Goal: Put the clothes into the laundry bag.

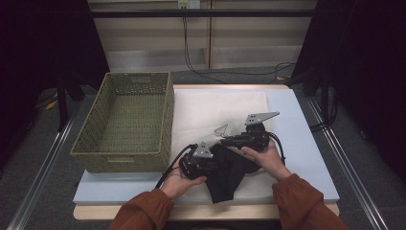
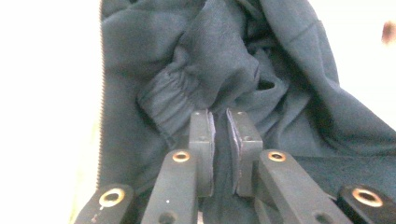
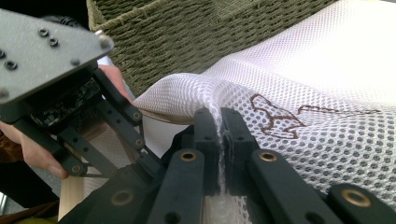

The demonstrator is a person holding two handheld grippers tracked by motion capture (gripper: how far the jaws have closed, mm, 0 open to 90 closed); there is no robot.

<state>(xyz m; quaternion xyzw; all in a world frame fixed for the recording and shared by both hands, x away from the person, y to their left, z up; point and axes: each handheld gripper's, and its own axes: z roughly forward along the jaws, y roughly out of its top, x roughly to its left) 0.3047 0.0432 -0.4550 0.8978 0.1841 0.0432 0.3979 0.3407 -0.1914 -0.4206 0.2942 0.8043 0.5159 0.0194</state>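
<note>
A dark garment [image 1: 230, 177] lies bunched at the front of the table, partly on a white mesh bag [image 1: 215, 110]. My left gripper [image 1: 216, 161] points right into the garment. In the left gripper view its jaws [image 2: 220, 122] stand almost together, pinching a fold of the dark garment [image 2: 233, 60] beside an elastic cuff. My right gripper [image 1: 225, 140] points left at the bag's near edge. The right gripper [image 3: 219, 119] is shut on a ridge of the white mesh bag [image 3: 303, 84], lifting it. The left gripper's grey plate [image 3: 46, 51] shows close by.
A woven green basket [image 1: 119, 153] stands empty at the left of the table, right against the mesh bag. The basket wall [image 3: 187, 37] rises just behind the grippers. A pale blue mat [image 1: 306, 158] covers the tabletop. Cables hang at the back wall.
</note>
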